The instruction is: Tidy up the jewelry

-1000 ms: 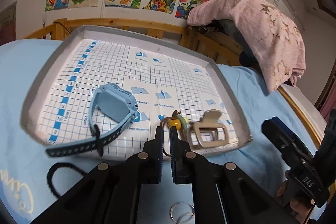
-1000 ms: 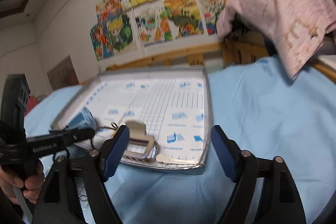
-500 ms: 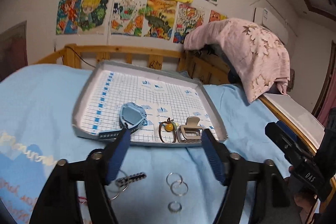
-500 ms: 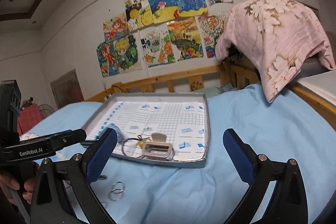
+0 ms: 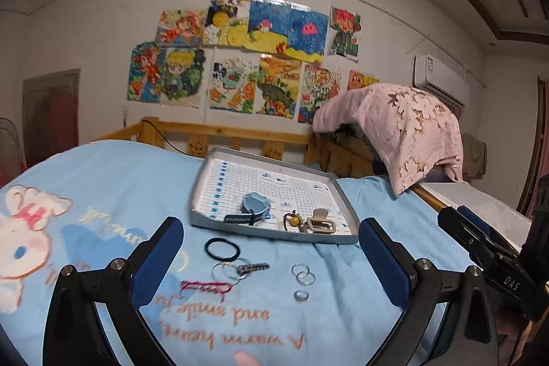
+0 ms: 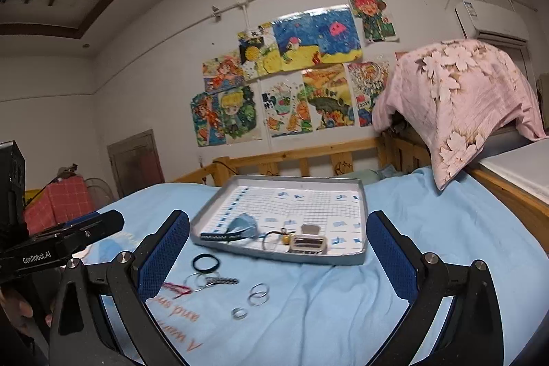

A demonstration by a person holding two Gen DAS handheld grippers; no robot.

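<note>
Blue-padded jaws of the left gripper (image 5: 271, 259) have just been opening and stand spread, empty; the right gripper (image 6: 278, 259) likewise. Beyond them, rings (image 5: 303, 275) and a hair tie (image 5: 222, 249) lie on the bed (image 5: 120, 180). Farther, the tray (image 5: 274, 237) holds a watch (image 5: 254, 206).

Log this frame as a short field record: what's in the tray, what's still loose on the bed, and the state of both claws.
tray: grey, on blue bedsheet
in tray: blue watch, cord with yellow bead, beige hair clip
on sheet: black hair tie, red cord, beaded keyring, three silver rings
left claw: open, empty, jaws just opened
right claw: open, empty
</note>
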